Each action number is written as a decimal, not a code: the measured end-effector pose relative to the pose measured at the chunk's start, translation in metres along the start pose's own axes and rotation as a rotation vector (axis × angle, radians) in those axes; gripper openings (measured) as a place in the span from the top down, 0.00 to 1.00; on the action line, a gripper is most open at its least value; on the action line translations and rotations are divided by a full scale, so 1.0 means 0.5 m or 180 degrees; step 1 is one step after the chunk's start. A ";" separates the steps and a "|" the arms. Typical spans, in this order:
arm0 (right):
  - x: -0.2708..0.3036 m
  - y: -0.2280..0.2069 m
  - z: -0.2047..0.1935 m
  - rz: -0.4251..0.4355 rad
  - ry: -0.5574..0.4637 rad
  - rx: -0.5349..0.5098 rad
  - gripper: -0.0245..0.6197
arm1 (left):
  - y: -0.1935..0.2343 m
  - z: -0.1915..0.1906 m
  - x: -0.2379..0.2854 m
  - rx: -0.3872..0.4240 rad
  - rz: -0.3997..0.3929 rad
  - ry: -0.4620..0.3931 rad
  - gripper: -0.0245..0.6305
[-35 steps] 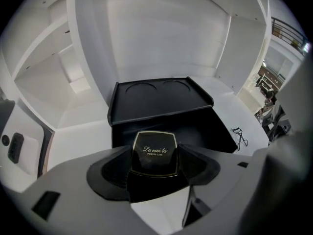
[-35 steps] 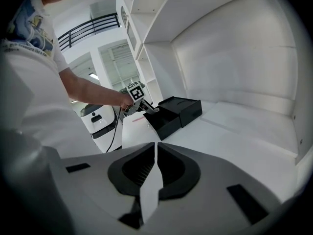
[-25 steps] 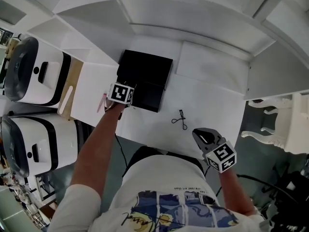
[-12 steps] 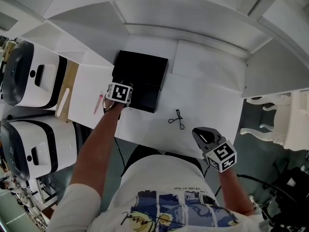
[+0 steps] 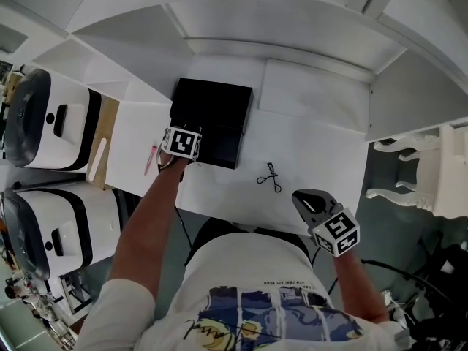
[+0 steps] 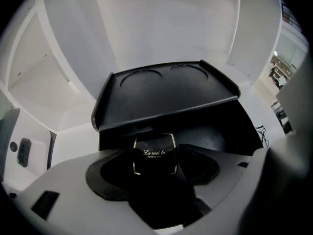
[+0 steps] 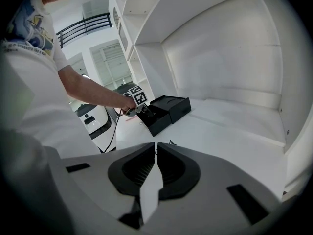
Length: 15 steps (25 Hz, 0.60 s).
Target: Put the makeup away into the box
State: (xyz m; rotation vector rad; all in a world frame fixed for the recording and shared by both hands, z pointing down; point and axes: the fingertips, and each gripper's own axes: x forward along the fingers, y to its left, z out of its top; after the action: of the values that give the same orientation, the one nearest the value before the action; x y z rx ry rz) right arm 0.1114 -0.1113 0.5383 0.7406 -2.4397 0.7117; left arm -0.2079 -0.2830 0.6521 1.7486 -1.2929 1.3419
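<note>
Little has shifted over the last second: the left tongs [image 5: 187, 148] still hang at the near left corner of the box, the right tongs [image 5: 301, 197] stay parked at 5 o'clock in the head view, and the loose items lie where they lay.

The white tabletop [image 5: 314, 145] fills the middle of the head view, set into a white alcove. The black box [image 5: 213, 102] sits on it at about 11 o'clock from the tabletop's middle, its lid [image 6: 166, 89] standing open behind the dark tray. The left tongs reach over the front edge of the tray and pinch a small black compact [image 6: 154, 151] with gold lettering, held above the opening. Whether it touches the tray floor cannot be told. The right tongs are pressed together on nothing, well apart from the box, at the near edge.

A black eyelash curler [image 5: 269, 178] lies on the tabletop at 4 o'clock from the box, between box and right tongs. A thin pink stick [image 5: 151, 159] lies at 8 o'clock from the box, just beside the left tongs.
</note>
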 end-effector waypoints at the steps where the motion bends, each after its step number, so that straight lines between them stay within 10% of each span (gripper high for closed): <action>1: 0.000 0.002 0.000 -0.0018 -0.0001 -0.0007 0.91 | -0.001 0.002 -0.004 0.0002 -0.0014 -0.0039 0.46; 15: 0.043 0.123 0.037 -0.0252 -0.0096 -0.0145 0.91 | -0.017 0.002 -0.190 -0.0021 -0.0547 -0.1119 0.47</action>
State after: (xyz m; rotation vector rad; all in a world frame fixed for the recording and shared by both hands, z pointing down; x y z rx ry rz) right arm 0.0526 -0.0858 0.5165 0.8305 -2.4304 0.6168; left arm -0.2022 -0.2481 0.5634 2.1055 -1.2871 0.9626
